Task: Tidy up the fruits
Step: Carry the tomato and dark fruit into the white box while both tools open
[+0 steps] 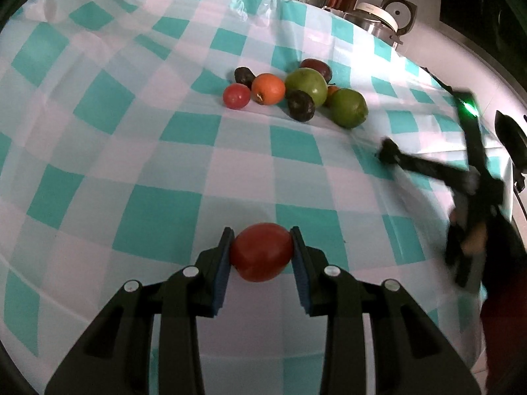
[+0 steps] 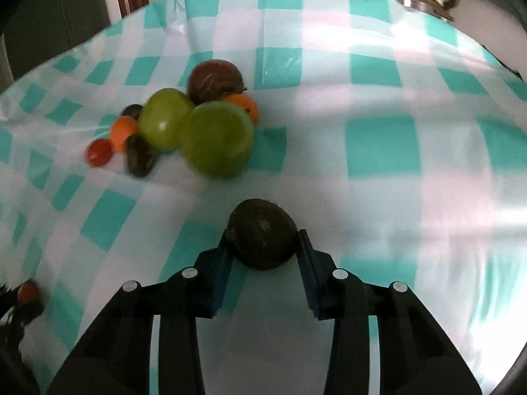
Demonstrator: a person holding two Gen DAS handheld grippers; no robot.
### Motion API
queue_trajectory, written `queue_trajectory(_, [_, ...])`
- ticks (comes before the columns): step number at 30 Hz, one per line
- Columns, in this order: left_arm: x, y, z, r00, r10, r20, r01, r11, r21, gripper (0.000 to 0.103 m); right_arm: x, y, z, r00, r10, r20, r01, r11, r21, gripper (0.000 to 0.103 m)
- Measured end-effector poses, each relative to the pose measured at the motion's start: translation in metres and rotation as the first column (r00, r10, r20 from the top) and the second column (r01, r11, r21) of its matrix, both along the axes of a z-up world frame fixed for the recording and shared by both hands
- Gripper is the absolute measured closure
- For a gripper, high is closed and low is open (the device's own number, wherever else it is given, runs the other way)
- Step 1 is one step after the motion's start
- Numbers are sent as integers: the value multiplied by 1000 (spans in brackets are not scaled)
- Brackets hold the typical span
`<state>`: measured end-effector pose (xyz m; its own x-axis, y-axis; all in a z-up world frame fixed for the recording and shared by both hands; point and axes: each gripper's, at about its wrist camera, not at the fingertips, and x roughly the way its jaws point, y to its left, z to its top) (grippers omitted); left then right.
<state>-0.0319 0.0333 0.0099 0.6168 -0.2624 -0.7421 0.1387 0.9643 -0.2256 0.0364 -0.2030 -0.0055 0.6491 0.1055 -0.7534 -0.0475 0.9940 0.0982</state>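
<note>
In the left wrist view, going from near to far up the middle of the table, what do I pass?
Left claw shut on a red tomato → bare stretch of checked tablecloth → dark fruit at the front of the pile → big green fruit → dark red fruit at the back.
</note>
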Motion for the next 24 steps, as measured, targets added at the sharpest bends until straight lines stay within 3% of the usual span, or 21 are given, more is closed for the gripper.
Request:
queue_trajectory(3, [-1,1,1,1000,11,6,-11,1000,0,68,-42,6,3,1000,23,18,-24,998,59,64])
queue_trajectory(8, [-20,-1,5,999,22,36,-23,999,26,68,-93,30,7,998,59,34,-62,995,74,64])
queue_trajectory(14, [-92,12,19,995,24,95,-31,997,70,68,-159,90,17,983,170,69,-174,983,55,64])
queue_trajectory(18, [-154,52,27,989,72,129,-82,994,71,68,-195,142,30,953,286,97,-289,957,27,64])
queue_trajectory(24, [-226,131,36,962,200,188,-217,973,74,68,-235,239,44,846,520,118,-515,854,-77,64])
